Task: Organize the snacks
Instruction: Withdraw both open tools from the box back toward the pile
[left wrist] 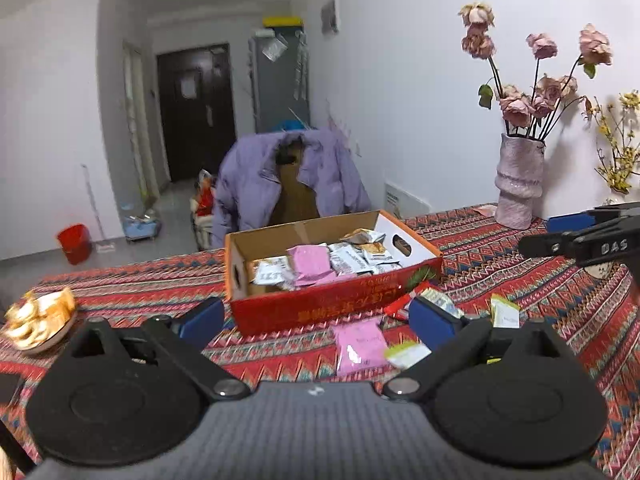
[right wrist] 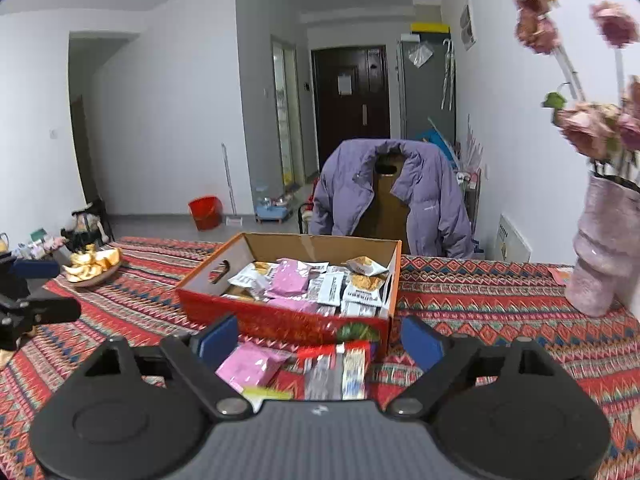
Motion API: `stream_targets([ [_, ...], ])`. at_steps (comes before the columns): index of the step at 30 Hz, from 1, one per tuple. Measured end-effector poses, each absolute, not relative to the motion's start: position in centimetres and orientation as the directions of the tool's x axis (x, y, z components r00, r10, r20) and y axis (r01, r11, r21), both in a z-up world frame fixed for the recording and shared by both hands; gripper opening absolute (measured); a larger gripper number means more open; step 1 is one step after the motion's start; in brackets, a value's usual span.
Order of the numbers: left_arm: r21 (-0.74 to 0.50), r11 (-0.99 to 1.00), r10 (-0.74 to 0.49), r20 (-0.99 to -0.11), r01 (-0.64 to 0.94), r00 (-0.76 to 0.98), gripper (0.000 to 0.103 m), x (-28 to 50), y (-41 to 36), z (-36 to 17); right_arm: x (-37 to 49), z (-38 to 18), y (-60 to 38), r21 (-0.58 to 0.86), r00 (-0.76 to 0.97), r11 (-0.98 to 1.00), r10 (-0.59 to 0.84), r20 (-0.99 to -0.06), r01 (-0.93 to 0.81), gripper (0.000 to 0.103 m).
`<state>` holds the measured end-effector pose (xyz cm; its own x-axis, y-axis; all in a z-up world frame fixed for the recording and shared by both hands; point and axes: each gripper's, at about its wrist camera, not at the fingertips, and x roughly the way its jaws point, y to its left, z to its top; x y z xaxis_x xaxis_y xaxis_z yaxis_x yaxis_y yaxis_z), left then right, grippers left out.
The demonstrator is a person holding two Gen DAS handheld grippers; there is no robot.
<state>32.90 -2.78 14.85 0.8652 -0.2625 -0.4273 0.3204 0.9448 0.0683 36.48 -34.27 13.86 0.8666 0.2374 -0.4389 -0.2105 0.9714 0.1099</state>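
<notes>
— What's out on the worktop [left wrist: 500, 248], starting from the left?

— A dish of gold-coloured ingot ornaments [left wrist: 38, 318] sits at the far left, well apart from the snacks. Then the left gripper [left wrist: 316, 318] hovers over the patterned red cloth, its blue-padded fingers [left wrist: 202, 318] wide apart and holding nothing.

— And the snacks themselves?

— Most lie in the open red cardboard box with cut-out handles [right wrist: 280, 322], in the middle of the worktop: white foil packets [right wrist: 330, 288], a flat pink packet [right wrist: 290, 280], some with orange print. That looks like the collecting place, so I judge the job well along.

— What is left outside it?

— A few loose ones lie just in front of the box's near wall: a pink plastic pouch [right wrist: 252, 366], a red-and-silver wrapper [right wrist: 334, 370] beside it, and a small yellow-green sachet [left wrist: 408, 354] nearest the camera.

— The other hand?

— The right gripper [right wrist: 320, 342] hangs directly above those stragglers, fingers [right wrist: 420, 342] spread, nothing between them. They frame the pouch and wrapper, probably to pick one next; flat, slippery packets may need a low, edge-on pinch.

— Further right?

— A pale pink ribbed vase of dried roses [right wrist: 604, 264] stands by the wall, clear of the work.
</notes>
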Motion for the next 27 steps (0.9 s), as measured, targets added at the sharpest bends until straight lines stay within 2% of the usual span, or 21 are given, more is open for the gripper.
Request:
stream_targets([
  [5, 0.036, 0.956, -0.247, -0.427, 0.290, 0.870, 0.103, 27.1, -2.3, 13.0, 30.9, 12.5, -33.9, 0.044, 0.877, 0.972, 0.227, -0.424, -0.231, 0.090],
  [11, -0.042, 0.973, -0.223, -0.447, 0.228, 0.866, 0.103, 21.7, -2.2, 10.6, 25.1, 9.7, -32.7, -0.053, 0.876, 0.967, 0.201, -0.438, -0.249, 0.097],
  [17, -0.008, 0.980, -0.179, -0.480, 0.200, 0.859, 0.103, 20.3, -4.2, 8.7, 21.9, 7.0, -33.6, 0.063, 0.847, 0.967, 0.245, -0.471, -0.246, 0.099],
  [22, -0.060, 0.975, -0.212, -0.523, 0.212, 0.826, 0.103, 22.2, -6.0, 8.0, 22.6, 4.9, -34.5, 0.113, 0.819, 0.973, 0.231, -0.525, -0.202, 0.101],
  [27, -0.061, 0.966, -0.243, -0.557, 0.252, 0.794, 0.103, 25.2, -9.6, 6.6, 23.5, 4.2, -36.5, 0.191, 0.817, 0.971, 0.228, -0.530, -0.147, 0.101],
])
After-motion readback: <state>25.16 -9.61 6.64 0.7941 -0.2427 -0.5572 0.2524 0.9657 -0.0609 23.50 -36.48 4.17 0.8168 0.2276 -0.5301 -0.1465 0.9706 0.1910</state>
